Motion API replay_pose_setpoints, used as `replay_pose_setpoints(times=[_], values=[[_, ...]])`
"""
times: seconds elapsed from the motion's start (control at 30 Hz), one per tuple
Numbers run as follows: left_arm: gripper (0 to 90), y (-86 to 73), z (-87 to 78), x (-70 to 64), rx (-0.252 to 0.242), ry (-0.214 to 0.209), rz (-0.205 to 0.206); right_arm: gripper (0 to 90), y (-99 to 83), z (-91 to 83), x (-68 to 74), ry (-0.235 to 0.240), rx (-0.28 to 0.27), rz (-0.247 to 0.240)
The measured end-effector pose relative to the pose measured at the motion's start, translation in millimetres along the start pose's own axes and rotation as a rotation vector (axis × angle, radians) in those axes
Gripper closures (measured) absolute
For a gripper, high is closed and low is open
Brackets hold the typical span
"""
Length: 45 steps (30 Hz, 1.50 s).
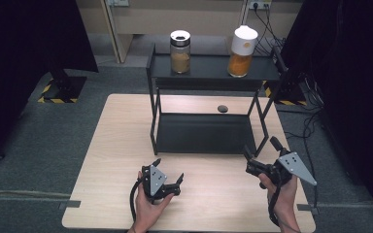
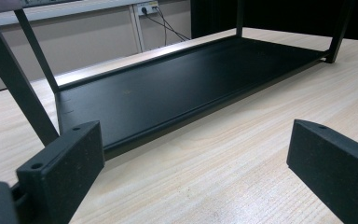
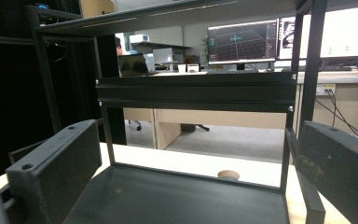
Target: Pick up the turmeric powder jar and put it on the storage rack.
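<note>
A black two-level metal rack point(image 1: 209, 73) stands at the back of the wooden table point(image 1: 111, 145). On its top shelf are a glass jar with a black lid point(image 1: 180, 51) holding brown powder and a white-capped jar point(image 1: 242, 51) holding orange powder. The bottom shelf point(image 1: 204, 133) is bare. My left gripper point(image 1: 167, 171) is open, low over the table in front of the rack's left corner, nothing between its jaws. My right gripper point(image 1: 261, 151) is open at the rack's front right leg, facing the lower shelf point(image 3: 177, 198). The left gripper view looks across the bottom shelf point(image 2: 168, 88).
A small dark round object point(image 1: 222, 108) lies on the table behind the rack, also seen as a small round object point(image 3: 228, 175) through the frame. Dark curtains flank the table. Cables and a wall socket point(image 1: 260, 5) sit behind. Monitors point(image 3: 242, 39) glow in the background.
</note>
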<state>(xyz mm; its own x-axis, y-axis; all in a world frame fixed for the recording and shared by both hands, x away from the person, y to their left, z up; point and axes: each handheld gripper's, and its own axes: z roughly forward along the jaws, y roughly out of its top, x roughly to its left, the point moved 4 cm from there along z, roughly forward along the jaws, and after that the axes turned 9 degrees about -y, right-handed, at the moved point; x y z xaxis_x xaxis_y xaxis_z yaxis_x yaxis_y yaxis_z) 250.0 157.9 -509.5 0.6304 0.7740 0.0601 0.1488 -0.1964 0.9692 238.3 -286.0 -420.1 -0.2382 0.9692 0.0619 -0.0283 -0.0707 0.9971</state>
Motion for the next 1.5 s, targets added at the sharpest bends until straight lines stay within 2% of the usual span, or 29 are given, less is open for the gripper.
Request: replay_pose_setpoints(times=[0.37, 0.87, 1.5], values=[[3.2, 0.2, 0.1, -0.6, 0.002, 0.002, 0.006, 0.3, -5.2, -10.5, -2.3, 0.0, 0.005, -0.007], [3.2, -0.2, 0.0, -1.3, 0.0, 0.004, 0.006, 0.3, -21.5, -21.9, -2.2, -0.007, 0.051, -0.023], [3.2, -0.7, -0.4, -1.1, -0.004, 0.004, 0.005, 0.4, -39.4, -26.6, -5.4, -0.026, 0.097, 0.001]])
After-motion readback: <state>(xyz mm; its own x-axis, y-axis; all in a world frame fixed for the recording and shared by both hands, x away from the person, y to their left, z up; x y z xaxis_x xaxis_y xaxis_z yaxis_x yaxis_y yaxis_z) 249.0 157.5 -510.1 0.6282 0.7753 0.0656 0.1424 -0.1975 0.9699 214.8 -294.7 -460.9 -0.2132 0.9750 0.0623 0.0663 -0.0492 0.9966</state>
